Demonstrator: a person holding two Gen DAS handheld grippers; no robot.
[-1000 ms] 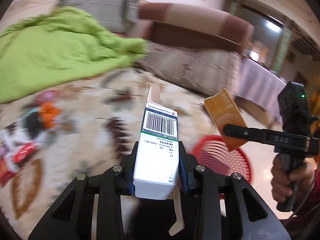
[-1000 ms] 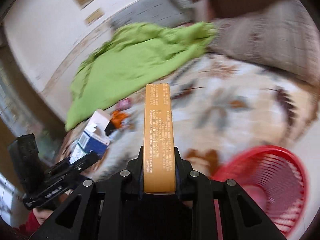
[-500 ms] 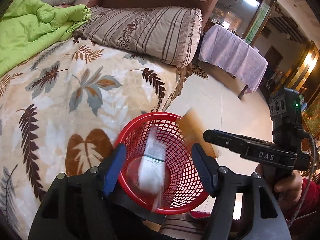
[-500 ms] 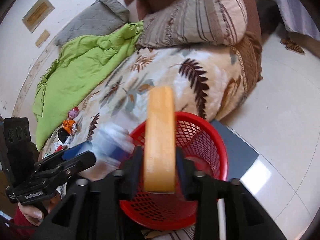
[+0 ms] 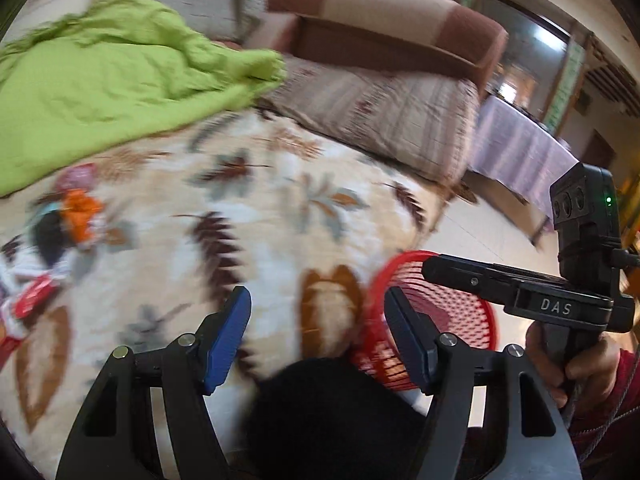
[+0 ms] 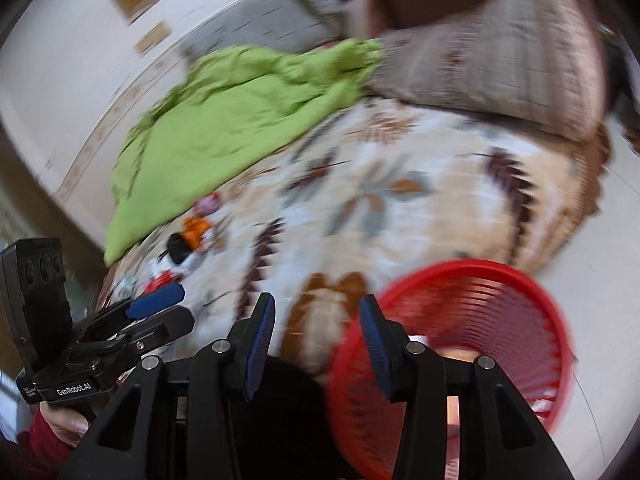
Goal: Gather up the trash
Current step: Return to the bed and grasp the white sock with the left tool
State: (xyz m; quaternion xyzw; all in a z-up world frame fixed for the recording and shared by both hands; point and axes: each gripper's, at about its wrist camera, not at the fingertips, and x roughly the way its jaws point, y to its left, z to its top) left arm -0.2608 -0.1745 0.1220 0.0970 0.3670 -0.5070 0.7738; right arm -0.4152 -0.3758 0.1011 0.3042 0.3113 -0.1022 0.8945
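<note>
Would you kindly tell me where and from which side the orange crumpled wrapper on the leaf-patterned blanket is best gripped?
Judging through the blur, grip the orange crumpled wrapper at its raised, bunched top, coming from above with the open, empty left gripper. It lies low on the soft leaf-patterned blanket, packed against a black item and other litter, so a side approach would likely snag those or the fabric.

Motion blur smears the litter pile (image 5: 52, 248), perhaps wrappers; the red basket's (image 6: 516, 280) contents stay indistinct.
</note>
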